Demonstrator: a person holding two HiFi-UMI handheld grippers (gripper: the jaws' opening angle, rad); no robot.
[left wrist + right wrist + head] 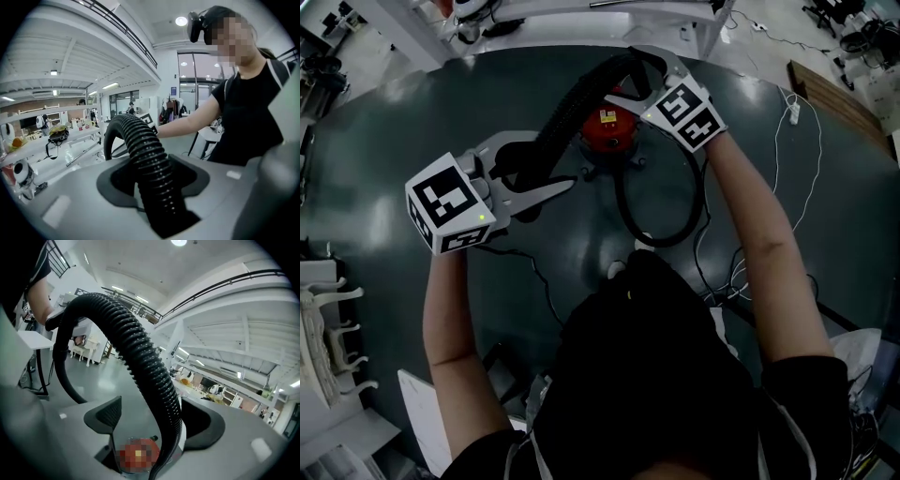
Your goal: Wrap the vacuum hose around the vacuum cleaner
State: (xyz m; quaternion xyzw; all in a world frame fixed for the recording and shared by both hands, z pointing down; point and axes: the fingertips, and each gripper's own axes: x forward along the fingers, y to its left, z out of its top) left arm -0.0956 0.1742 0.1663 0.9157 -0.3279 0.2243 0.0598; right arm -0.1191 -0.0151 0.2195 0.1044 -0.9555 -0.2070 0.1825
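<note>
The red vacuum cleaner (609,129) stands on the dark round floor (403,122). Its black ribbed hose (572,108) arches up from it and slopes down to the left. My left gripper (542,169) is shut on the ribbed hose (140,145), which runs straight between its dark pads (117,180). Above the cleaner, my right gripper (630,80) is open around the hose (136,352). There the hose leans on the right pad (206,427) and stands apart from the left pad (110,416). The red cleaner (138,453) shows below those jaws. A smooth black tube (667,225) loops on the floor.
Thin cables (787,159) and a white power strip (794,112) trail across the floor at the right. White tables (581,11) stand at the back, and a white rack (328,328) at the left. The left gripper view shows the person (248,103) holding the grippers.
</note>
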